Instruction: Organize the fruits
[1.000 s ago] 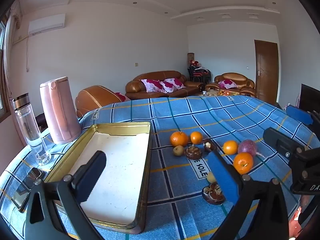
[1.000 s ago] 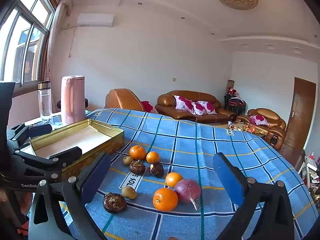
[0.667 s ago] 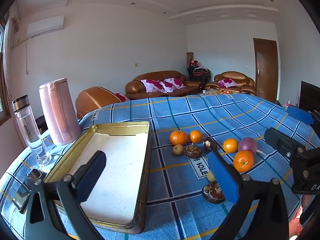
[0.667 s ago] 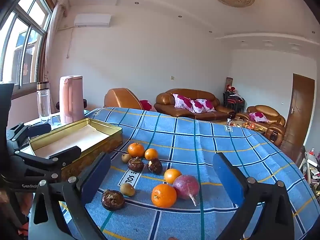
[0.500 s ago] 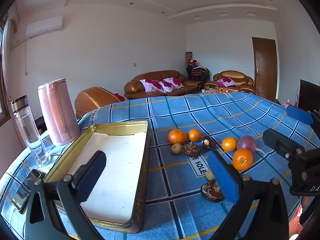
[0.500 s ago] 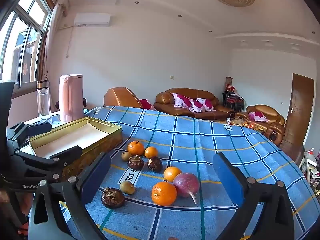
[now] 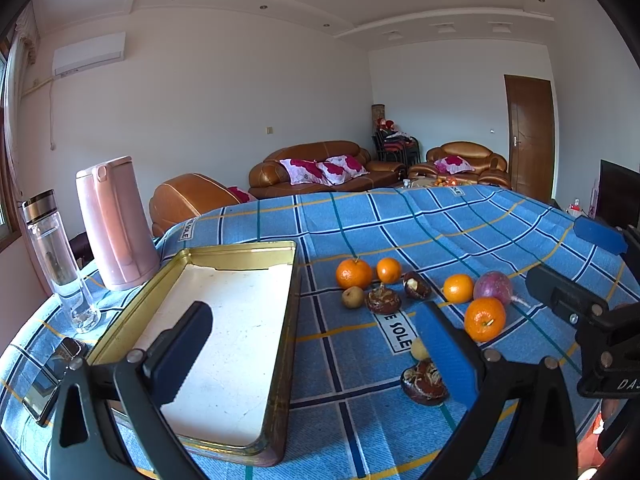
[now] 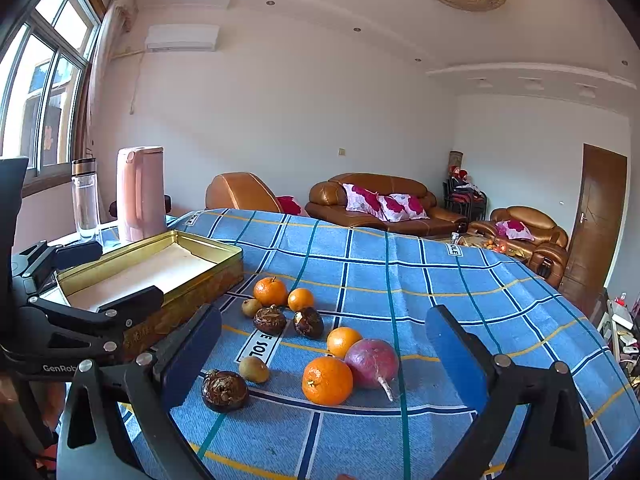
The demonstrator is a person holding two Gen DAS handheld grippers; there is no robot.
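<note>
Orange round fruits [image 8: 327,380] lie loose on the blue checked tabletop [image 8: 440,280], beside the empty gold metal tray [image 7: 224,320]. Both the left gripper [image 7: 320,344] and right gripper [image 8: 324,352] hover with fingers spread, empty; a nudged fruit could roll off.

The blue checked tablecloth [image 8: 420,276] carries a white label [image 7: 397,331] reading "SOLE". The left gripper [image 8: 72,320] bears "GenRob"; the right gripper [image 7: 592,320] shows "DA".
</note>
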